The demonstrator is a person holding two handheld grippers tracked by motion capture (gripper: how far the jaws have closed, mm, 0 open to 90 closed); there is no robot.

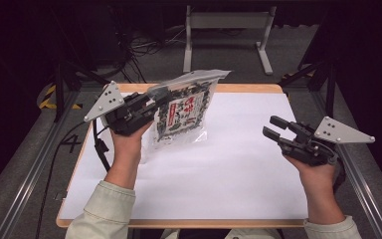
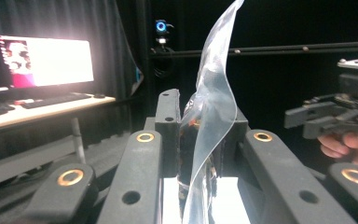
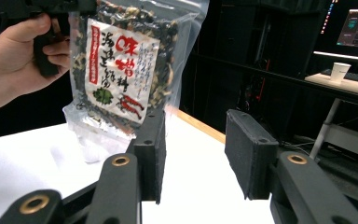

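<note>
A clear plastic bag of dark dried food [image 1: 181, 112] with a white and red label hangs above the white table, held up at its left side. My left gripper [image 1: 151, 102] is shut on the bag's upper edge; in the left gripper view the clear film [image 2: 209, 116] rises between the jaws. My right gripper [image 1: 277, 128] hovers at the right side of the table, open and holding nothing, well apart from the bag. In the right gripper view the bag [image 3: 121, 74] hangs at upper left, beyond the open fingers [image 3: 249, 154].
The white sheet [image 1: 219, 164] covers a wooden-edged table [image 1: 248, 88]. Metal rails run along both sides of the table. A white frame leg stands on the floor behind. A lit monitor [image 2: 46, 60] sits on a desk at the left in the left gripper view.
</note>
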